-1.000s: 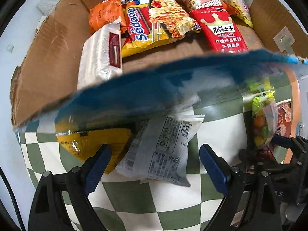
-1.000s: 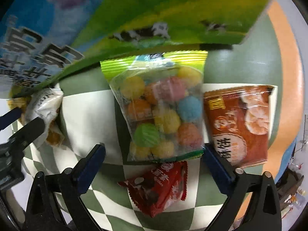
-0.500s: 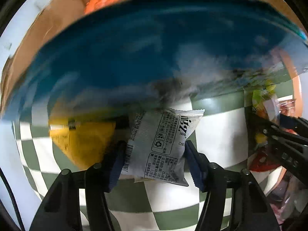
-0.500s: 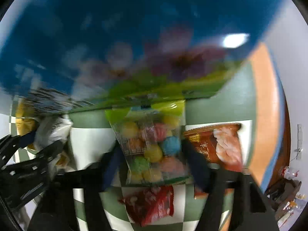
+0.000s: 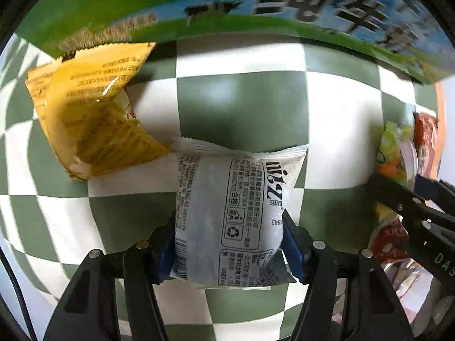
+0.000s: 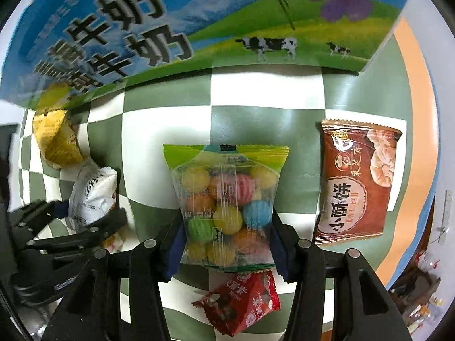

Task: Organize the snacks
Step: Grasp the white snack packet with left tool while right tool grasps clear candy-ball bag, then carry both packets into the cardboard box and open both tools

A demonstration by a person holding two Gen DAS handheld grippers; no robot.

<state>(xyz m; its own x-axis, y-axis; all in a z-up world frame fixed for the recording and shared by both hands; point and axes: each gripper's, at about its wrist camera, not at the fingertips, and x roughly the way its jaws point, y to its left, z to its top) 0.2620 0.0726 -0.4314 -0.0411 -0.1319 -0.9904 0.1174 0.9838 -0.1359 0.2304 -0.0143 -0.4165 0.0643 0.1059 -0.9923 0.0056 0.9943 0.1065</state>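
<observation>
My left gripper [image 5: 229,244] is shut on a white snack packet [image 5: 230,216] with black print, on the green-and-white checkered cloth [image 5: 241,99]. My right gripper [image 6: 226,244] is shut on a clear bag of coloured candy balls [image 6: 227,199]. The left gripper with the white packet [image 6: 91,196] also shows at the left of the right wrist view. The milk-print box wall [image 6: 142,22] stands just behind both, and it also fills the top of the left wrist view [image 5: 199,2].
A yellow packet [image 5: 93,113] lies left of the white one. A brown pastry packet [image 6: 355,182] lies right of the candy bag and a small red packet [image 6: 241,304] lies under my right gripper. The cloth's orange edge [image 6: 409,113] runs at right.
Both grippers have closed, the left on the white packet and the right on the candy bag. The views dropped low, so the box's inside is hidden behind its printed wall.
</observation>
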